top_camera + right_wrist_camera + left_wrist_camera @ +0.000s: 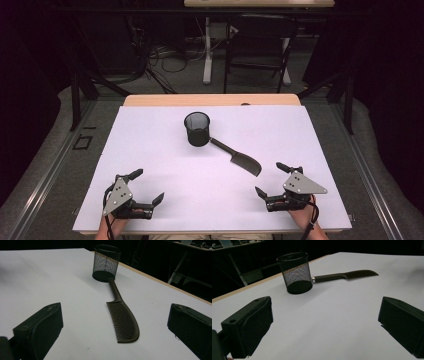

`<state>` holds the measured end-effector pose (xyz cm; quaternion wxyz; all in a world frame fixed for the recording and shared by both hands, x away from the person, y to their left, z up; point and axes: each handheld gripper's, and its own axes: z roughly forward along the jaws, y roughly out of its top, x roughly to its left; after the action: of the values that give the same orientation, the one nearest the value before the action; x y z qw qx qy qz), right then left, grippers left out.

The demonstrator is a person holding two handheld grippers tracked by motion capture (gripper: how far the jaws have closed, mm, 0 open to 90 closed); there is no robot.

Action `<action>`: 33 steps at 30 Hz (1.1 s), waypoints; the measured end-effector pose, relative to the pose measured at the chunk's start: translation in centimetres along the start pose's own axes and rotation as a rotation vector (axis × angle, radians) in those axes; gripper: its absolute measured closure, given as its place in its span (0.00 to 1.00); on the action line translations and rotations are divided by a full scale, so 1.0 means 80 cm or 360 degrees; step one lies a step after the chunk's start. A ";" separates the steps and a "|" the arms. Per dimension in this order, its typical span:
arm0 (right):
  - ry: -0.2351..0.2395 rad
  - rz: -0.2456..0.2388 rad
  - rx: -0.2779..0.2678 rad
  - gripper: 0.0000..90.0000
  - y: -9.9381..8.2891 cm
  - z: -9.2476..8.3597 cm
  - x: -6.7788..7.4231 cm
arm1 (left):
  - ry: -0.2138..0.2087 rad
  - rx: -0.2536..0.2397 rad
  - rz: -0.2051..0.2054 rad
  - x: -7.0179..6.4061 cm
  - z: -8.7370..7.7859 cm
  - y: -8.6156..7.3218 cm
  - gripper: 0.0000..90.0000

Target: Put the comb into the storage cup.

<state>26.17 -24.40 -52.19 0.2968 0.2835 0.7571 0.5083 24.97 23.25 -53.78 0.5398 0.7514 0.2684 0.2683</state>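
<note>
2 things sit in the middle of the white table (150,150): a black mesh cup (197,128) standing up, and a dark comb (240,159) lying flat with its handle tip touching the cup's bottom. The left hand-held gripper (145,187) and the right hand-held gripper (272,179) wait near the front edge, both wide open and holding nothing. The comb lies closer to the right one. The job looks like putting the comb in the cup. To do it well, grab the thin handle, not the teeth, squeeze firmly, tip the comb upright, and lower it in slowly so the light cup stays standing.
</note>
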 end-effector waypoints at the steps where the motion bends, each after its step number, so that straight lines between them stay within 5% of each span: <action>1: 0.0000 0.0000 0.0000 0.00 0.000 0.000 0.000 | 0.0000 0.0000 0.0000 0.000 0.000 0.000 0.00; 33: -0.0046 0.0079 0.0278 0.00 0.001 0.090 -0.052 | 0.0017 0.0020 0.0014 0.001 0.001 0.000 0.00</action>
<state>34.28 -23.08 -53.64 0.2692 0.3344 0.7869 0.4433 25.08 23.24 -53.83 0.5324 0.7546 0.2695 0.2730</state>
